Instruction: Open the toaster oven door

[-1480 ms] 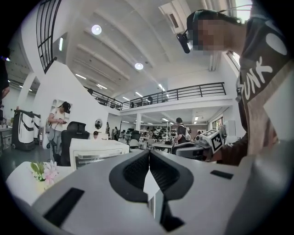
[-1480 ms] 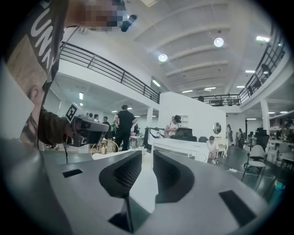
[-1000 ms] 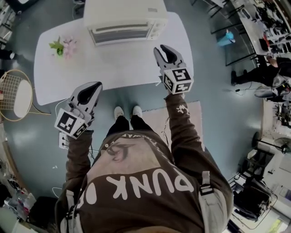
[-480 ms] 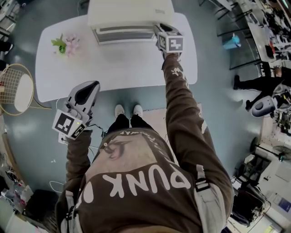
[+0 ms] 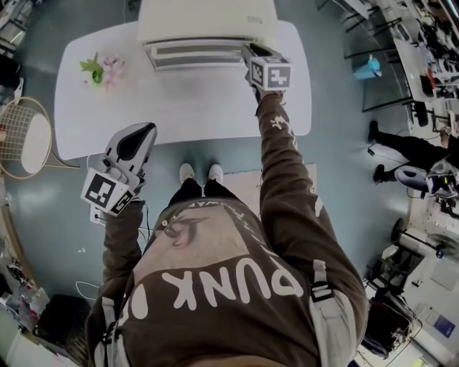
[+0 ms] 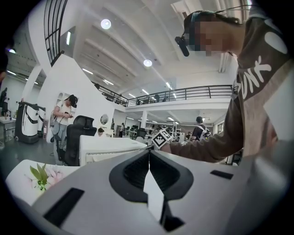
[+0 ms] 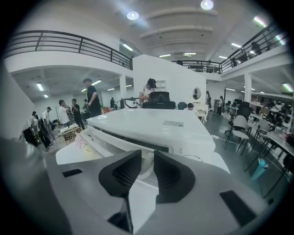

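While the toaster oven stands at the bench's far edge with its door shut, the right gripper sits at its front right corner. Its fingers are apart and have just been closing, with the handle's end between them. Bare bench lies before the door. The left gripper, fingers together, hovers off the near edge.

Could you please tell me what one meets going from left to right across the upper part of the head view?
racket → flowers → toaster oven → blue object
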A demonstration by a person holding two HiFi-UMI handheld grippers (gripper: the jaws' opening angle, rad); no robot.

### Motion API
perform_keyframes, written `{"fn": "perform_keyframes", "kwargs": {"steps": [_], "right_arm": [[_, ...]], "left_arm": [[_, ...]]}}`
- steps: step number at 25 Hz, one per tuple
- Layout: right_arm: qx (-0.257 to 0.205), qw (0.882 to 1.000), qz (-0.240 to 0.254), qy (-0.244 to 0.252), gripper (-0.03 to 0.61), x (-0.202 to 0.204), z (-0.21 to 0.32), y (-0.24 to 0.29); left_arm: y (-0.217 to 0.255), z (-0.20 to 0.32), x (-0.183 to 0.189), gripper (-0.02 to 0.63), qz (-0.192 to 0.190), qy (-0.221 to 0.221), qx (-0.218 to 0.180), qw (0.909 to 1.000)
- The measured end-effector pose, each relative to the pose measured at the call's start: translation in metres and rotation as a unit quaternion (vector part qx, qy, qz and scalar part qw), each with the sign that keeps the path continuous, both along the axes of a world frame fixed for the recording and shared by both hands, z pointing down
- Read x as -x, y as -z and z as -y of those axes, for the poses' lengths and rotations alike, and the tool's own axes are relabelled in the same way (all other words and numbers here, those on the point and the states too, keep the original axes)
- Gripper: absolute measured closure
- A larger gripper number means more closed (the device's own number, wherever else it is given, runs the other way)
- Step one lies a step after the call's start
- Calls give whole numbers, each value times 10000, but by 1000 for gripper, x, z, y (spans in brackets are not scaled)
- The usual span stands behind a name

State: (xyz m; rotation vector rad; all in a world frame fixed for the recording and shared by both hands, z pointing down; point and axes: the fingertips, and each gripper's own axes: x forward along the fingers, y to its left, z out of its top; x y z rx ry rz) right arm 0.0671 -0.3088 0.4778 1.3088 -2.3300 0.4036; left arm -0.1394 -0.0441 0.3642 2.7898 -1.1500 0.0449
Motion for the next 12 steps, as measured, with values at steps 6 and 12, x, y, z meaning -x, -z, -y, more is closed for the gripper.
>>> {"fn": "perform_keyframes", "kwargs": {"steps": [6,12], "right_arm": [[-264,9989,-336,206,479,-12,-51,-25],[-484,9969,-547,285,474,-21,-103,-54]], "left_arm": [[1,9,-7,607,25,55,-38,10000],[0,13,-14,607,55,72,-10,10000]]}}
